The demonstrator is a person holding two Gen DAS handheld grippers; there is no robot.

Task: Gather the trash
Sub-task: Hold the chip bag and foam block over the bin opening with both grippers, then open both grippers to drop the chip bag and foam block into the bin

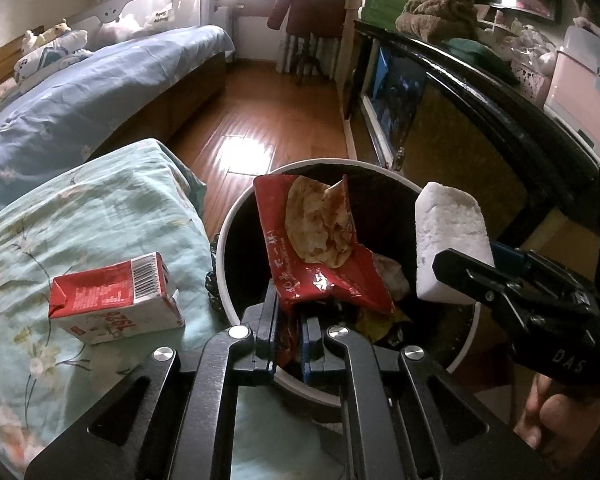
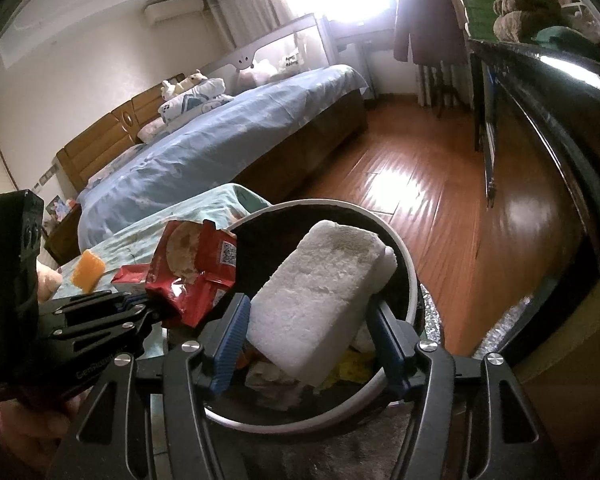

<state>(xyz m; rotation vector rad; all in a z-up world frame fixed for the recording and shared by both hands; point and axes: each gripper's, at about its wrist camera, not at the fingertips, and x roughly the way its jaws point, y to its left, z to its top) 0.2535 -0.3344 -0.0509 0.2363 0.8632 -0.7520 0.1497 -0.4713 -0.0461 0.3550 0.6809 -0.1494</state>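
Bedroom floor, bin [image 1: 236, 216] at 12 o'clock | our left gripper [image 1: 288, 322] clamps wrapper [image 1: 320, 268] | right gripper [image 2: 308, 320] pinches foam block [image 2: 320, 292] lengthwise, both over bin

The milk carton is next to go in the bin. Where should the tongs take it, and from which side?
The milk carton lies on its side on the green quilt. Probably best to come from above and close across its flat middle, over the two long faces, clear of the folded, pointed end at the left.
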